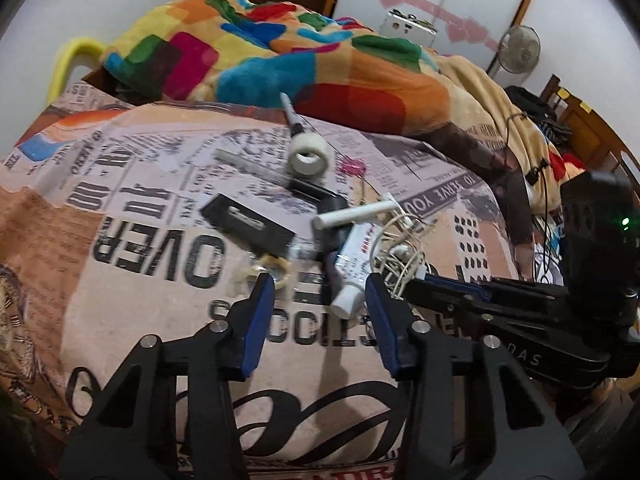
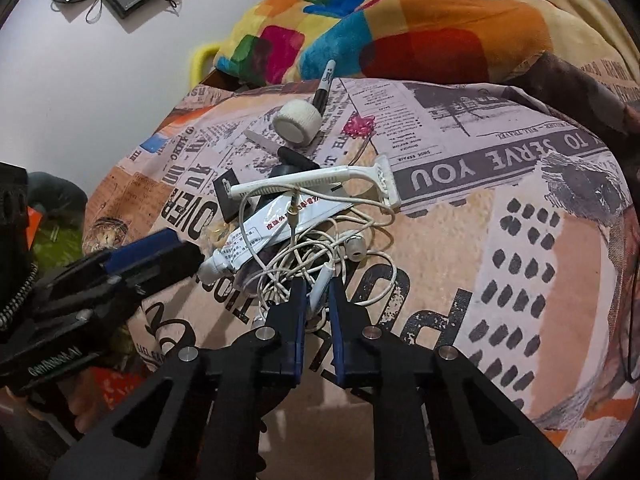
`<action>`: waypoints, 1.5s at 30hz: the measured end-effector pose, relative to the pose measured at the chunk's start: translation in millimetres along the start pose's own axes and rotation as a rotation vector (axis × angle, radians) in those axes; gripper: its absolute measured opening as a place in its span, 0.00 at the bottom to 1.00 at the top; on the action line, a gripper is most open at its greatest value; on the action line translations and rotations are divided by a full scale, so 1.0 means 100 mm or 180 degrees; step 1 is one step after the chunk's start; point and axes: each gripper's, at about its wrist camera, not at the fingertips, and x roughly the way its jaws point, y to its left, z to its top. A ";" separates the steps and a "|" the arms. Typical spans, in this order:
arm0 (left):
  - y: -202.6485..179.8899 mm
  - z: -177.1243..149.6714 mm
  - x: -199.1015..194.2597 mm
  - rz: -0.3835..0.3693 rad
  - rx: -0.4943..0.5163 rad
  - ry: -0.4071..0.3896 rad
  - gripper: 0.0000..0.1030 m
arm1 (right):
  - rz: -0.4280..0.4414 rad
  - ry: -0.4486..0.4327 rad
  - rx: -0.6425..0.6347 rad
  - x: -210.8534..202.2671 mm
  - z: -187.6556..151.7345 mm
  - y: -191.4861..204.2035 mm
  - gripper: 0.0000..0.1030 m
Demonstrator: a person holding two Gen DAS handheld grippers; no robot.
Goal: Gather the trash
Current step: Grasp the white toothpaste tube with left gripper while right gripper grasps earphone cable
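Heaped on newsprint bedsheet (image 2: 500, 168) for collection: earphone cable (image 2: 320, 280), pinched at its inline piece by closed right gripper (image 2: 318, 286); ointment tube (image 1: 354, 268), seemingly unpressed between half-open left gripper (image 1: 320, 286).

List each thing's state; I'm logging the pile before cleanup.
tube, capped, lying flat.
earphones, tangled.
razor, resting atop the pile.
tape roll, lying on its curved side.
left gripper, open, tube cap between its fingers.
right gripper, shut on earphones.
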 end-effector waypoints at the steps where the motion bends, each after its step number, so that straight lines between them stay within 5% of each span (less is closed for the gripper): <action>1: -0.02 0.00 0.02 -0.0005 0.0016 0.0017 0.44 | -0.0014 -0.0039 0.0003 -0.03 -0.01 -0.01 0.07; 11: -0.16 0.00 0.27 -0.0171 0.0041 0.0166 0.26 | -0.0274 -0.0200 0.0005 -0.30 -0.09 -0.14 0.05; 16: -0.17 0.01 0.27 -0.0203 0.0003 0.0107 0.24 | -0.0478 -0.0235 -0.0061 -0.39 -0.09 -0.19 0.06; 20: -0.20 -0.01 0.19 -0.0187 0.0079 0.0062 0.23 | -0.0368 -0.0225 -0.0121 -0.44 -0.09 -0.16 0.09; 24: -0.18 -0.02 0.05 -0.0146 0.0091 -0.0020 0.23 | -0.0398 -0.0256 -0.0272 -0.42 -0.09 -0.06 0.53; 25: -0.15 -0.02 0.01 -0.0145 0.0069 -0.0039 0.23 | -0.0420 -0.0272 -0.0313 -0.41 -0.09 -0.04 0.53; 35: 0.00 -0.03 -0.09 -0.0186 -0.0053 -0.0119 0.23 | -0.0594 -0.0062 -0.0622 0.03 -0.07 0.12 0.52; 40: -0.02 -0.03 -0.09 -0.0209 -0.0036 -0.0127 0.23 | -0.0704 -0.0100 -0.0696 0.07 -0.08 0.17 0.23; 45: -0.05 0.00 -0.17 -0.0225 -0.0021 -0.0175 0.22 | -0.0614 -0.0131 -0.0492 -0.06 -0.07 0.08 0.11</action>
